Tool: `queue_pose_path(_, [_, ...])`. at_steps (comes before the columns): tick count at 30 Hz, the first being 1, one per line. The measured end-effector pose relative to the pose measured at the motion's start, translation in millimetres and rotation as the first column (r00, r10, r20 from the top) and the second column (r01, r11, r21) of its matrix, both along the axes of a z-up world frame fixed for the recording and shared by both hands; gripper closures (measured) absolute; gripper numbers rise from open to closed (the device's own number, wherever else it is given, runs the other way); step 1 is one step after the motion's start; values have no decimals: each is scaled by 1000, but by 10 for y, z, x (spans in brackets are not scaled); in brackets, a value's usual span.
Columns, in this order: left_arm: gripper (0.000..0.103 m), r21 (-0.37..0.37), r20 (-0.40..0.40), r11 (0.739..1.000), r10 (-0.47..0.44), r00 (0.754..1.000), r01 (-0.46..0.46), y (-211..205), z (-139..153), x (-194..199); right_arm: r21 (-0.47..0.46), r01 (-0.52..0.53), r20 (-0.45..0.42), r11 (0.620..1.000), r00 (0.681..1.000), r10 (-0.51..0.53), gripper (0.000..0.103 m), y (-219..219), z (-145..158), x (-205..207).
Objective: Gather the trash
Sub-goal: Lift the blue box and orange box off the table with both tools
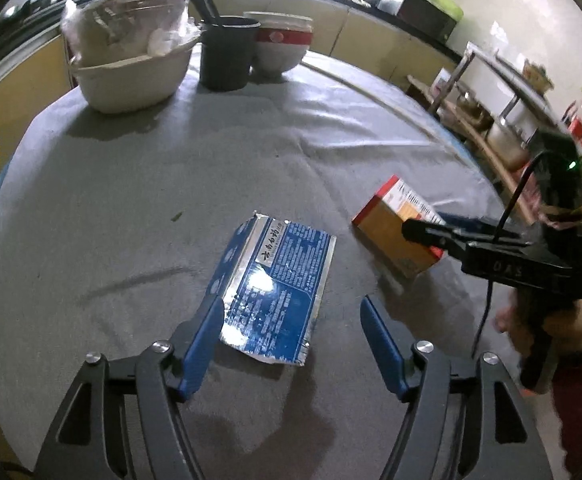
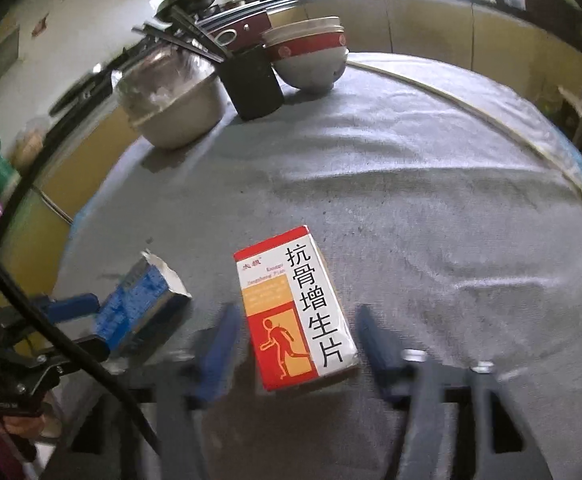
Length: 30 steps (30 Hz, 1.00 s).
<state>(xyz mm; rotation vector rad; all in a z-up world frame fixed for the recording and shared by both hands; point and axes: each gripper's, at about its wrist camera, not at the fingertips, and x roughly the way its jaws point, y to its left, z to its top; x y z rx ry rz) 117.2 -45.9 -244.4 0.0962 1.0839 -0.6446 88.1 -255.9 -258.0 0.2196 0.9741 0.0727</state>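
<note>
On the grey-clothed bench (image 1: 139, 184) lie two pieces of trash. The blue foil wrapper (image 1: 273, 288) sits flat between the spread jaws of the left gripper (image 1: 293, 344), one blue finger (image 1: 201, 352) at its edge; nothing is pinched. Its long axis runs away from that gripper, the torn end farthest. It looks thin, light, crinkly and slick, so it should be nipped by a raised edge rather than across its face.

The red-and-white medicine box (image 2: 297, 312) lies flat just beside it, between the parted jaws of the right gripper (image 2: 295, 344), not gripped. It looks like light, stiff cardboard that could crush; its narrow sides suit a hold. Its long axis points away, leaning slightly left.
</note>
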Motion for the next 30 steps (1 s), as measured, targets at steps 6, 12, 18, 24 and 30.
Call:
queue_pose_path(6, [32,85,45,996,2,999,-6,-78,-85,-31,-18,4,29,1000,1000,-3,48,47,65,-117])
queue_pose_path(12, [35,137,47,990,38,998,-44,-119,-182,-44,51,40,63,998,997,-43,48,-18,170,-377])
queue_pose_path(18, [42,141,87,984,94,992,-106,-118,-113,-115,102,61,99,993,993,-71,48,-24,287,-752])
queue_pose_path(24, [43,142,157,975,150,976,-173,-68,99,-334,123,69,129,990,988,-85,48,2,416,-1119])
queue_pose_path(30, [43,144,278,962,184,943,-230,3,477,-755,138,78,163,987,981,-101,48,10,577,-1437])
